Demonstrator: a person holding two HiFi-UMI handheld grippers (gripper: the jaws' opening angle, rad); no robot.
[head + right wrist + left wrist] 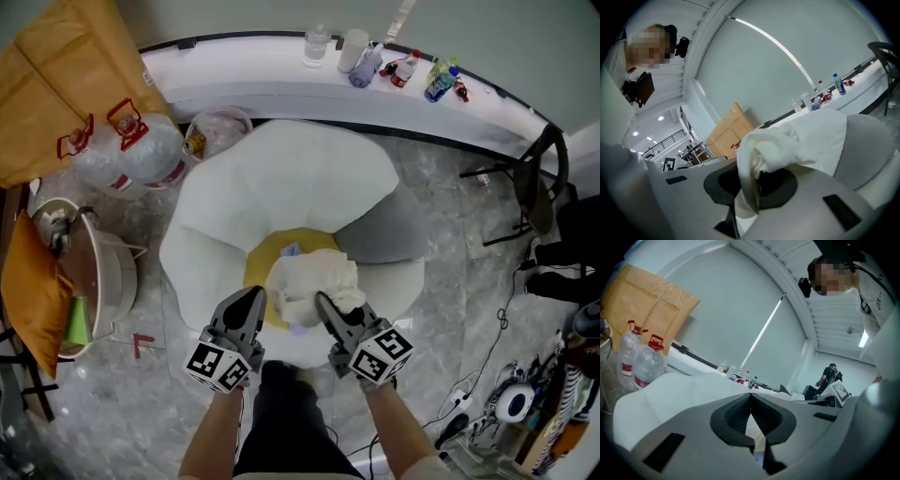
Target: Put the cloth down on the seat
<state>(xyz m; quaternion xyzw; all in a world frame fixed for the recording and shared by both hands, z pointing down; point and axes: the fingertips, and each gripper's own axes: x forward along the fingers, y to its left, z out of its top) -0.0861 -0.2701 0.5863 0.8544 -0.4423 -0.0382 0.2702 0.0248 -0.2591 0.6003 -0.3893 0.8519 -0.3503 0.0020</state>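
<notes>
A white flower-shaped seat (300, 178) with a yellow middle (258, 261) fills the centre of the head view. The bunched white cloth (314, 281) hangs just over that yellow middle, between my two grippers. My right gripper (323, 302) is shut on the cloth (787, 145), which bulges out over the jaws of the right gripper (751, 180). At the cloth's left edge my left gripper (251, 298) has its jaws together. In the left gripper view a thin cream strip of cloth (755, 432) shows pinched in the left gripper (751, 397).
Two large water jugs (141, 145) and flat cardboard (66, 75) stand left of the seat. Bottles (394, 61) line the white ledge behind it. At the right are a black chair (534, 178) and floor cables (469, 394); an orange cushion (33, 291) and a bin (103, 281) sit left.
</notes>
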